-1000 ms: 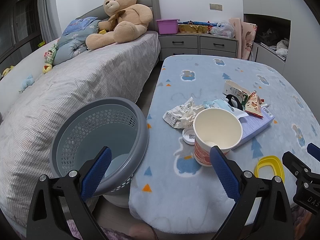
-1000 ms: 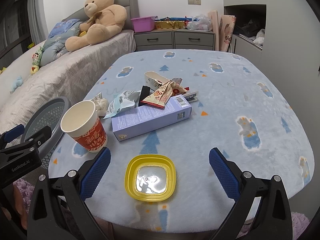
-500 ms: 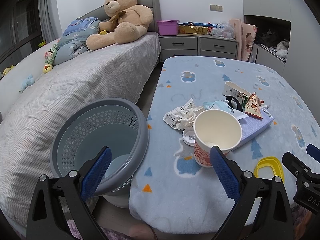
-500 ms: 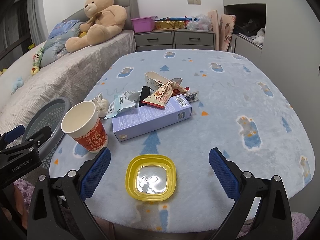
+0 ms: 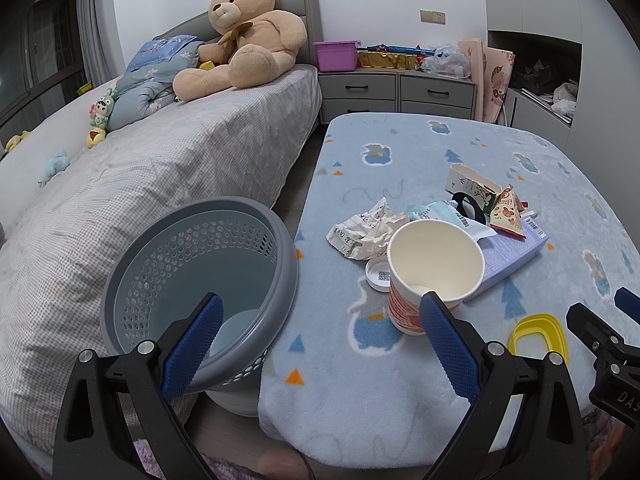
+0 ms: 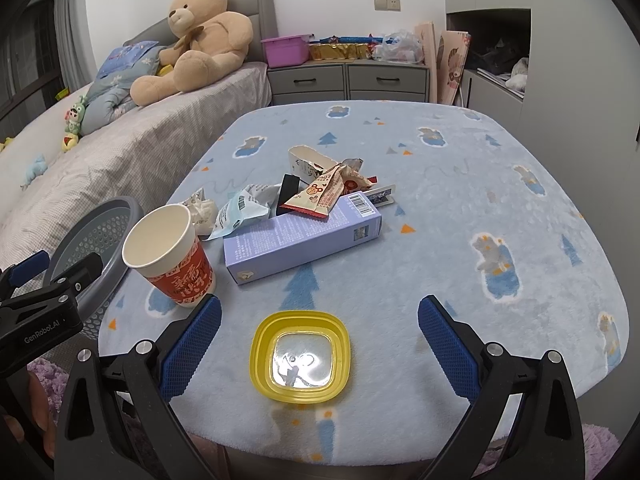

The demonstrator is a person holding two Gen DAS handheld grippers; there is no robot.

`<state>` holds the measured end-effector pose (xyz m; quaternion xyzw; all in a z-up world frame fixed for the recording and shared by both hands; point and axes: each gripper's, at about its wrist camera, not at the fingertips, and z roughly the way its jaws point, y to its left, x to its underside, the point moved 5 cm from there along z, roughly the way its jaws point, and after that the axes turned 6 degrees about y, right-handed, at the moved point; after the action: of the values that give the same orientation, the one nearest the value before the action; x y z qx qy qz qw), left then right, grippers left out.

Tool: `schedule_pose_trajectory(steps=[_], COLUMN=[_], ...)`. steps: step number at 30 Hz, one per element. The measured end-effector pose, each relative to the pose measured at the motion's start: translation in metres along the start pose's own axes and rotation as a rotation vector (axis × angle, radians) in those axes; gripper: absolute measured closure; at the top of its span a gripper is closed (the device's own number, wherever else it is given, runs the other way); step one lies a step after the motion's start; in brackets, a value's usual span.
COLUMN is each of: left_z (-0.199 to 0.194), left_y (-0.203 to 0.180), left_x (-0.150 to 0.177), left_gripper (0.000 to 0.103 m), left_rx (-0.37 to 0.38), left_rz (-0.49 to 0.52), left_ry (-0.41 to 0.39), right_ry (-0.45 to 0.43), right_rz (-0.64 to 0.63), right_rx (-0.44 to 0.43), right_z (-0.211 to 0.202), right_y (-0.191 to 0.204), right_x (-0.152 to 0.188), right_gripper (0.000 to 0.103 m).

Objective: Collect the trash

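Trash lies on a blue-covered table point(image 6: 460, 208): a red paper cup point(image 6: 168, 252) standing upright, a purple box point(image 6: 300, 240), snack wrappers point(image 6: 324, 192), crumpled paper point(image 5: 364, 228), a white cap point(image 5: 378, 274) and a yellow lid point(image 6: 300, 356). A grey perforated bin point(image 5: 200, 280) stands at the table's left edge. My left gripper point(image 5: 316, 340) is open and empty, between bin and cup point(image 5: 432, 272). My right gripper point(image 6: 318, 344) is open and empty, straddling the yellow lid from above.
A bed point(image 5: 140, 168) with a big teddy bear point(image 5: 244, 28) runs along the left. Grey drawers point(image 5: 396, 88) with a purple tub stand behind the table. Cabinets line the right wall.
Both grippers have edged slightly toward the table; nothing was grasped or moved.
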<state>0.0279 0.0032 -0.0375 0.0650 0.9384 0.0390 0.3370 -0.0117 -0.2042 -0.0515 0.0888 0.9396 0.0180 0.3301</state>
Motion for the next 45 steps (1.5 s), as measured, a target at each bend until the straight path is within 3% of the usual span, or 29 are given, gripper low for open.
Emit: schedule_pose_trajectory(steps=[35,45], left_z=[-0.005,-0.004], left_y=[-0.001,-0.002], left_x=[0.002,0.0], left_gripper=[0.009,0.009], left_rx=[0.002,-0.005], left_rz=[0.001,0.005], left_ry=[0.002,0.008], right_ry=[-0.002,0.044], right_rz=[0.0,0.01], right_rx=[0.0,-0.024], right_z=[0.0,-0.002], right_y=[0.0,-0.005], right_x=[0.0,0.014], right_gripper=[0.006,0.006])
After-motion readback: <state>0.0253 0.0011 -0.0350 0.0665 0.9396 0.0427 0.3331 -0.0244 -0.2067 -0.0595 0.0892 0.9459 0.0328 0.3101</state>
